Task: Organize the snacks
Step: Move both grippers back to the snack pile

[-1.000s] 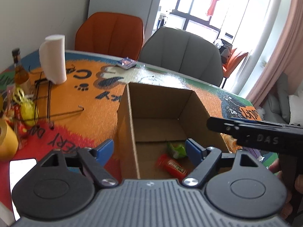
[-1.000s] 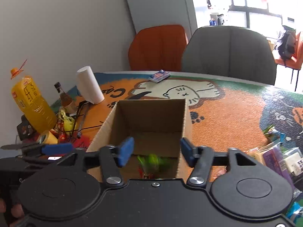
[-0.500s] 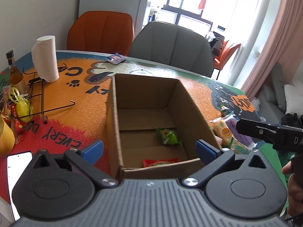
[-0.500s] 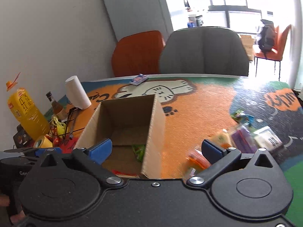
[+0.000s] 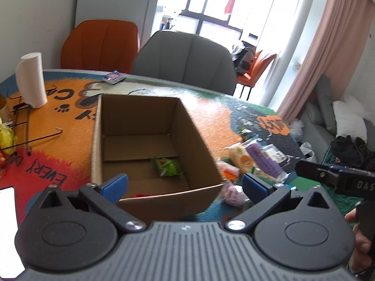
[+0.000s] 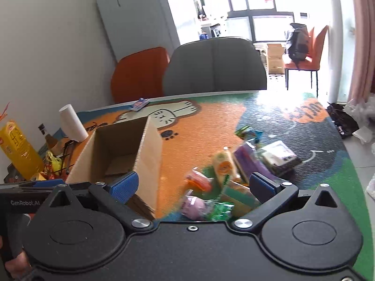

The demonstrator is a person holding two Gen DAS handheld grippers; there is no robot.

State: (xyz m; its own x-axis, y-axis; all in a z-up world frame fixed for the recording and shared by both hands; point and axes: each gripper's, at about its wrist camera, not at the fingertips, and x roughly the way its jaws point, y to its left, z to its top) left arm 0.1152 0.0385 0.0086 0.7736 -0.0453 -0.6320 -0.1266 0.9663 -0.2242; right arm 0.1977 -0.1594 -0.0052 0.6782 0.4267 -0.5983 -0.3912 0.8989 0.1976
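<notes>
An open cardboard box (image 5: pixel 201 154) stands on the table; it also shows in the right wrist view (image 6: pixel 150 154). Inside lie a green snack packet (image 5: pixel 167 166) and a red packet (image 5: pixel 143 194) at the near wall. A pile of loose snacks (image 6: pixel 225 178) lies right of the box, with a yellow packet (image 6: pixel 222 166), a purple packet (image 6: pixel 248 161) and a pink one (image 6: pixel 194 207). My left gripper (image 5: pixel 185 183) is open and empty over the box's near edge. My right gripper (image 6: pixel 194 183) is open and empty above the pile.
A paper towel roll (image 5: pixel 31 79) stands at the far left by a wire rack (image 5: pixel 25 126). A yellow bottle (image 6: pixel 17 149) and a dark bottle (image 6: pixel 48 135) stand left. A small blue packet (image 5: pixel 113 76) lies at the far edge. Two chairs (image 5: pixel 185 61) stand behind the table.
Both grippers swung right. The right gripper moved from over the box to above the snack pile and opened wider. The left gripper also opened wider.
</notes>
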